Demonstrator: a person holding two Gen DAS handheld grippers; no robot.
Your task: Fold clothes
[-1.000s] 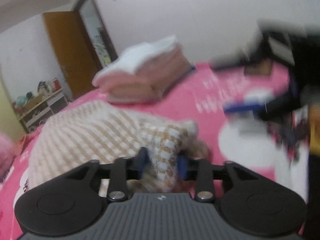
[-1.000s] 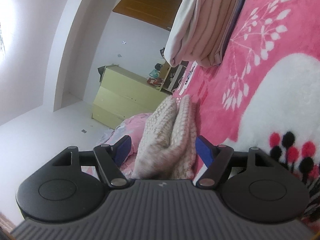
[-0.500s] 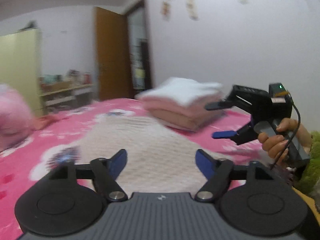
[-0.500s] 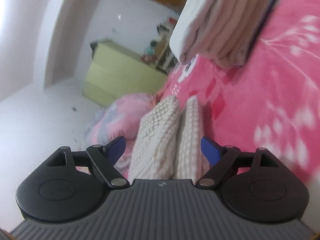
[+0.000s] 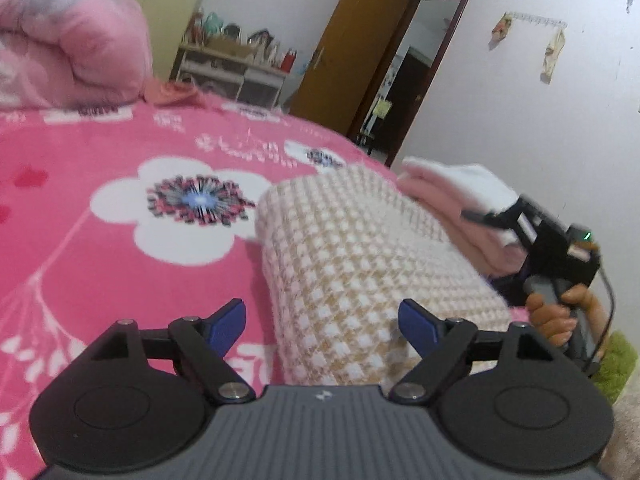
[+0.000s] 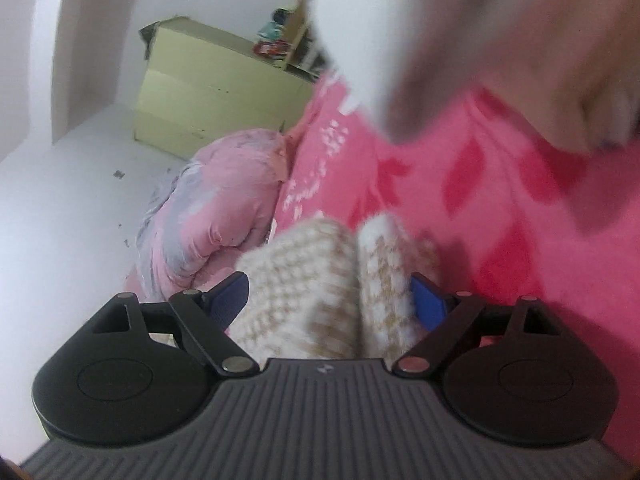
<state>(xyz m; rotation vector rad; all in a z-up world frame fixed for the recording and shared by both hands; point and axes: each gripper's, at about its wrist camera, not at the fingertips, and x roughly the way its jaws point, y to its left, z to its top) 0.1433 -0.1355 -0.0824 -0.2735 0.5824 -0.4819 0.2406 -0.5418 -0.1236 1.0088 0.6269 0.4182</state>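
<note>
Cream-and-tan waffle knit fills the foreground: the folded garment (image 5: 360,272) lies on the bed, its near edge between the spread tongs of the left gripper (image 5: 322,322), blue pads clear of the cloth. In the right wrist view the doubled fold (image 6: 332,280) sits between the right gripper (image 6: 328,296) tongs, also spread; one pad looks close to the knit, no pinch that I can see. To my eye the fold is laid, so the thing now is to draw both tools away level without snagging the loose weave. Under it is a plush pink bedspread (image 5: 120,264) with white flowers. Just beyond stands a stack of folded pink and white clothes (image 5: 460,200); a rolled pink quilt (image 5: 72,36), a yellow-green cabinet (image 6: 216,92), a cluttered shelf (image 5: 236,64) and a brown door (image 5: 352,52) lie further off.
</note>
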